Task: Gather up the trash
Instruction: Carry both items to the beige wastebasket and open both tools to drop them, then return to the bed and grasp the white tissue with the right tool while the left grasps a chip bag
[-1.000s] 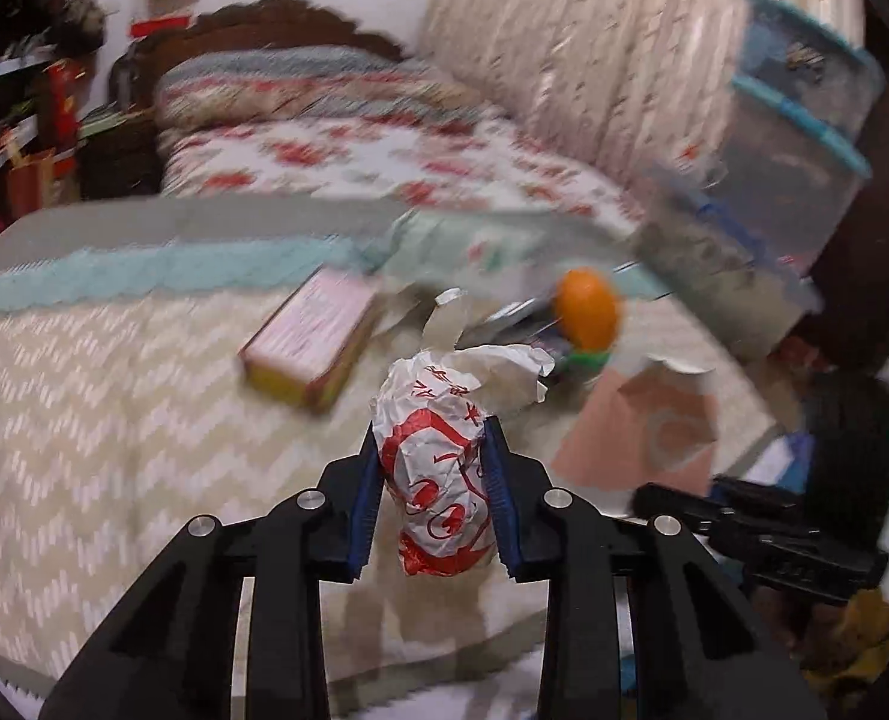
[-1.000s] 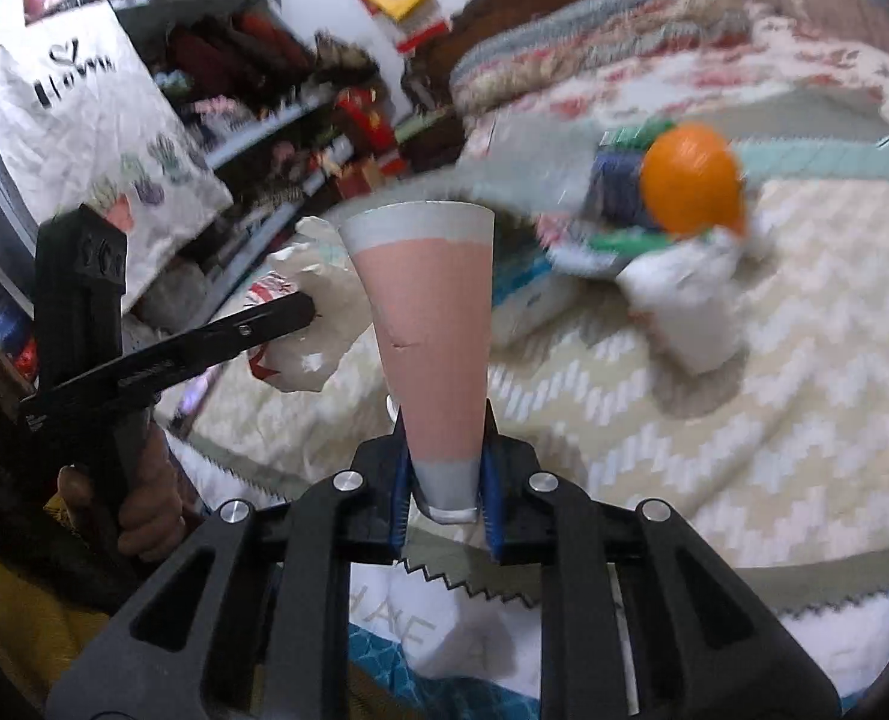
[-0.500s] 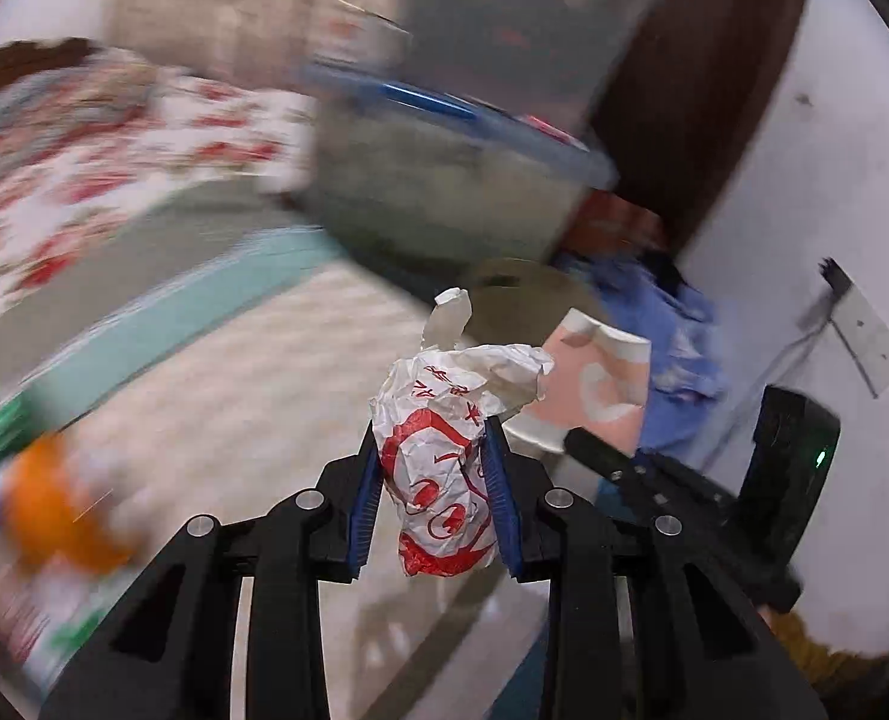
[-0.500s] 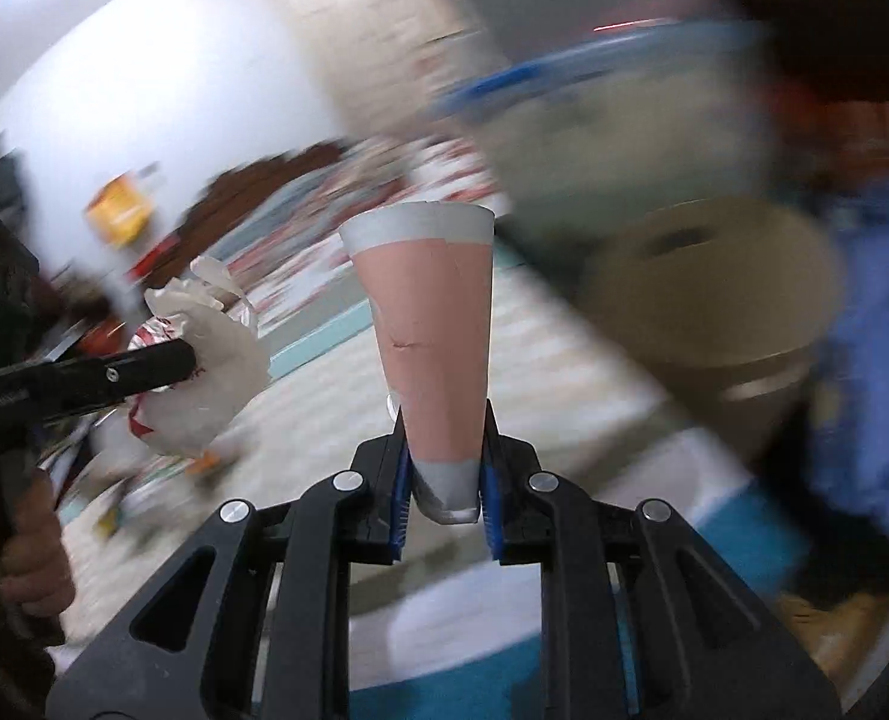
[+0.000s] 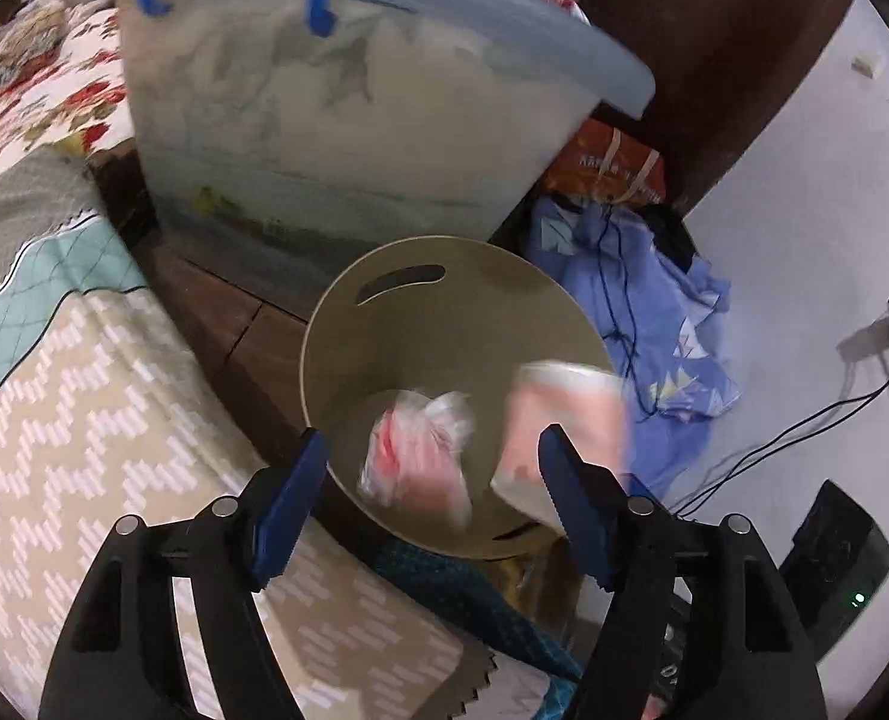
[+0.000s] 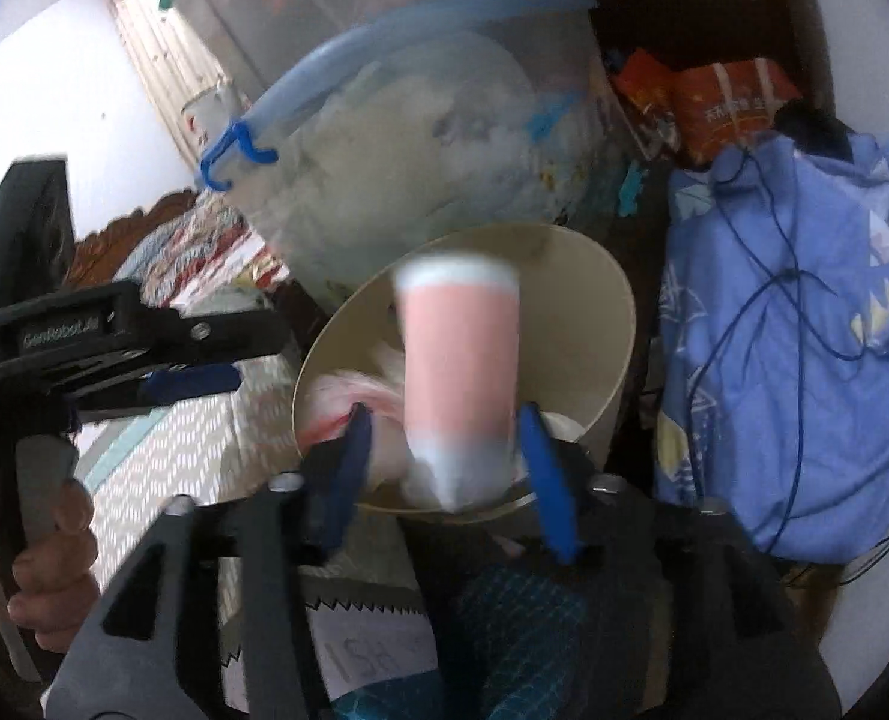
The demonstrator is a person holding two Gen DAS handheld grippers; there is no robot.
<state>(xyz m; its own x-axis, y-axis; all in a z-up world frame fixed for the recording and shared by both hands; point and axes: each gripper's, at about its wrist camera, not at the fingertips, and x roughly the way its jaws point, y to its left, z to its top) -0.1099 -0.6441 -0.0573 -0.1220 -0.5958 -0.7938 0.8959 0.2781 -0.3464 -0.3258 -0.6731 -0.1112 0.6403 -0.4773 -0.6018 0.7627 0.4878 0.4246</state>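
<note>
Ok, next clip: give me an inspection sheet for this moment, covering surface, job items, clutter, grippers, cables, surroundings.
Surface: bed with zigzag-patterned cover, beside the bin.
Job's things: tan waste bin; crumpled red-and-white wrapper blurred, inside the bin opening; pink paper cup blurred, over the bin.
Clutter: blue cloth and orange packet on the floor.
Grippers: left gripper jaws opening, pads clear of the wrapper; right gripper jaws opening, pads clear of the cup between them.
Cables: black cable across the floor; blue cord over the cloth.
Surroundings: lidded storage tub behind the bin; white wall.

Pink cup (image 6: 459,360), tan bin (image 5: 384,324), blue-padded claws.
</note>
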